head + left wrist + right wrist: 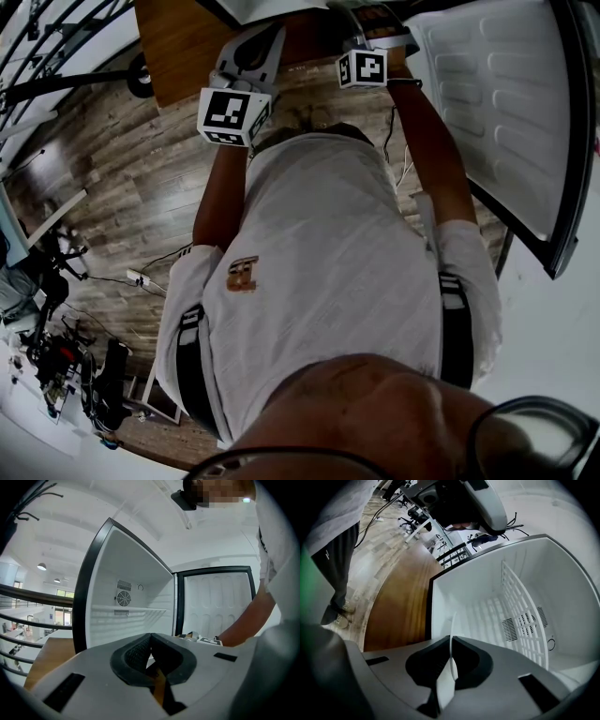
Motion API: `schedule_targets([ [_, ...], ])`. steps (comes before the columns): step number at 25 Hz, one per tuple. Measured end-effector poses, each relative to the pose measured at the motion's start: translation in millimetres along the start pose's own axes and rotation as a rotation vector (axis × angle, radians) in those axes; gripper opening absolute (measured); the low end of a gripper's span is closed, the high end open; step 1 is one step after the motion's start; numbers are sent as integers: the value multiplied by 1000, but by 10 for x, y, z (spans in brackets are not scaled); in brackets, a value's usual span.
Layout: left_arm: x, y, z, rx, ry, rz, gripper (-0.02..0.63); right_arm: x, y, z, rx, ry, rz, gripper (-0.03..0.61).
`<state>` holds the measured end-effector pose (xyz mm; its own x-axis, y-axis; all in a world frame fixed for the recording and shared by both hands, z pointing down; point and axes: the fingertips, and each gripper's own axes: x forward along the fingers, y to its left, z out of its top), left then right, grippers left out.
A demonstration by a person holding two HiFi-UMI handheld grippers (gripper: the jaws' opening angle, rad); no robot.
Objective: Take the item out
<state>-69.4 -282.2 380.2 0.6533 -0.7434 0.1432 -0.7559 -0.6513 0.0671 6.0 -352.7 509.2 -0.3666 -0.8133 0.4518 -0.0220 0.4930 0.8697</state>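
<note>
The fridge [136, 573] stood open, its door [497, 103] swung wide, and only a wire shelf [525, 616] showed inside. The left gripper [151, 637] was closed on nothing. The right gripper [451, 641], at the fridge's mouth, pinched a thin white item [453, 623]. The item seemed nearly out, needing only to be carried clear. It showed edge-on, so what it was could not be told.

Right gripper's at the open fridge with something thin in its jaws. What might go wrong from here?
The right gripper is shut on just the edge of the thin white item, so it may slip or flex on the way out. The wire shelf stands close beside it and might snag it. The open door hangs by the right arm and may get bumped.
</note>
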Motion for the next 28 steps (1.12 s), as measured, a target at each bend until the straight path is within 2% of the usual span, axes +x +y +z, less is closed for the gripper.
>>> schedule_targets([
  [12,7,-5,19,13,-13,-33,18,-296,-221,248,-1,-36,-68,40],
  [18,-40,-121,169,25,-30,-55,18,-659,-340,370,-24,-62,-111,40],
  [28,-113,-157,188,20,-32,-55,18,-1155,-584,523,-46,-97,-194,40],
])
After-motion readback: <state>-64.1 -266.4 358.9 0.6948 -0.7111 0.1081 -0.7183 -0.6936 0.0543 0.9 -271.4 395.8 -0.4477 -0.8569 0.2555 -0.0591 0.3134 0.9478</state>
